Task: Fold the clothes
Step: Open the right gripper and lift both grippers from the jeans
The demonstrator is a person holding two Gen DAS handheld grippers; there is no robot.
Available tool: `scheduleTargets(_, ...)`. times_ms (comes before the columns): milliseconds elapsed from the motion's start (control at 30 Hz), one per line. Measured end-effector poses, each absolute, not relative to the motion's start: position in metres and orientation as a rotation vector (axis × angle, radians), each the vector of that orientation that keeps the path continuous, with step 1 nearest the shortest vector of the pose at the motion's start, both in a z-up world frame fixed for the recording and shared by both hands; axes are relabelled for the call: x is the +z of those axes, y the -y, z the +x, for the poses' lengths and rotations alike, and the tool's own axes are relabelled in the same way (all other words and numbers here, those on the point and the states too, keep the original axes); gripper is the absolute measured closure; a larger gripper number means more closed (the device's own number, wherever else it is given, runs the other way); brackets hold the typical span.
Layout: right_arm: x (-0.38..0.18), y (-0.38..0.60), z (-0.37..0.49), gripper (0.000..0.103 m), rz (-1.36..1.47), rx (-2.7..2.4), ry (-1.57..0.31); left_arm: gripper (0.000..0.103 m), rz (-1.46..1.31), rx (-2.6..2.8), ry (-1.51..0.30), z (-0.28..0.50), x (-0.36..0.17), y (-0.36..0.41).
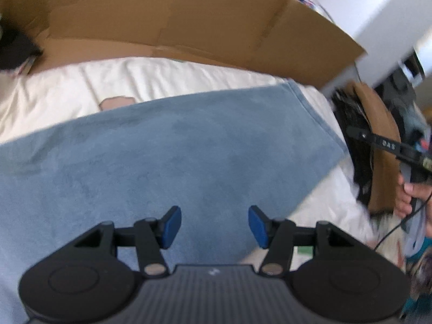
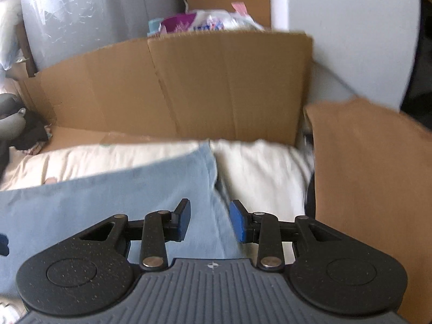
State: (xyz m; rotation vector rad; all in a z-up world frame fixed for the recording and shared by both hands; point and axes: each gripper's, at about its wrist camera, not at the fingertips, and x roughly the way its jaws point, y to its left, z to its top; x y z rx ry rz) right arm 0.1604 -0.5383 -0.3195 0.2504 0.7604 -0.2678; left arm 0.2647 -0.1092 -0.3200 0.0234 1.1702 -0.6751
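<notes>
Blue towel lies flat on white bedding, cardboard behind. Left gripper released, empty, above towel. Right gripper released, empty, over towel's edge. Risk: grabbing bedding along with towel, dragging fold crooked.

A soft, napped blue cloth lies on a smooth cream fabric sheet, backed by matt brown corrugated cardboard, with a crinkled glossy plastic wrap behind.
</notes>
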Motion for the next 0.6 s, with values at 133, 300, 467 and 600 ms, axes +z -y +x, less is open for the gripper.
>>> scheduleTargets(133,-0.327,0.537,0.137,0.064,0.327,-0.281,-0.767,0.045,0.142,-0.715,-1.155,0.261,-0.304,0.127)
scheduleTargets(300,-0.347,0.547,0.121,0.064,0.516,-0.339,-0.776,0.042,0.219,-0.762,-1.166,0.26,-0.291,0.155)
scheduleTargets(467,-0.37,0.55,0.113,0.063,0.687,-0.316,-0.795,0.039,0.269,-0.775,-1.201,0.255,-0.291,0.179)
scheduleTargets(600,-0.384,0.55,0.11,0.063,0.714,-0.295,-0.804,0.038,0.297,-0.769,-1.132,0.246,-0.293,0.199)
